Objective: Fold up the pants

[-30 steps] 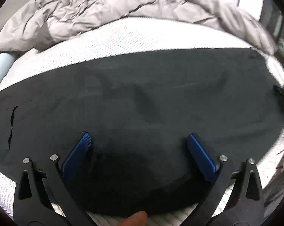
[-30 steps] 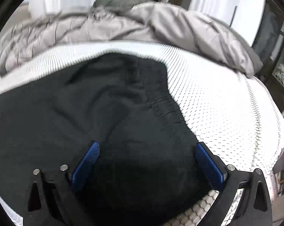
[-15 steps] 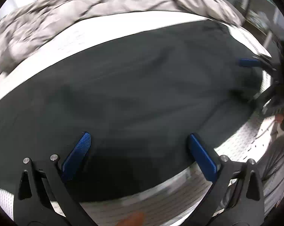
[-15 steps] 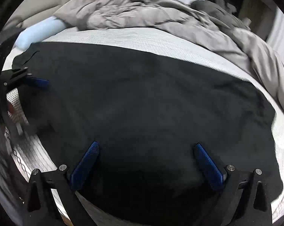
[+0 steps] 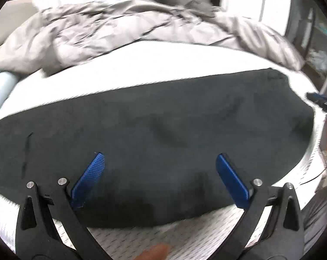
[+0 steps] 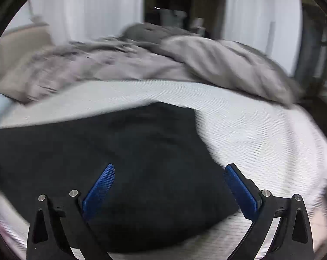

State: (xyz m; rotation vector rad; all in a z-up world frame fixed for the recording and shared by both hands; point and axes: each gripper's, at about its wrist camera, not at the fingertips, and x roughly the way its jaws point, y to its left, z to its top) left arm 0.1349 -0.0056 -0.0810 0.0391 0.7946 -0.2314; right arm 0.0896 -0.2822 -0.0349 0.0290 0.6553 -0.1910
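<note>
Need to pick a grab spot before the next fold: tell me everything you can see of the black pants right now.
The black pants are a dark, matte, soft-looking fabric spread flat across the white textured mattress, long axis running left to right, with shallow creases mid-panel and a thin seam or slit line near the left end. The right end looks squared off. The grey duvet lies behind, not touching them. Both tongs, left and right, are open over the near edge, gripping nothing.

The pants [image 5: 163, 125] are plain black. The mattress [image 5: 141, 65] is white with a fine mesh pattern, the duvet [image 5: 120, 28] grey-beige, and the gripper pads [image 5: 88, 184] blue and cross-hatched.
</note>
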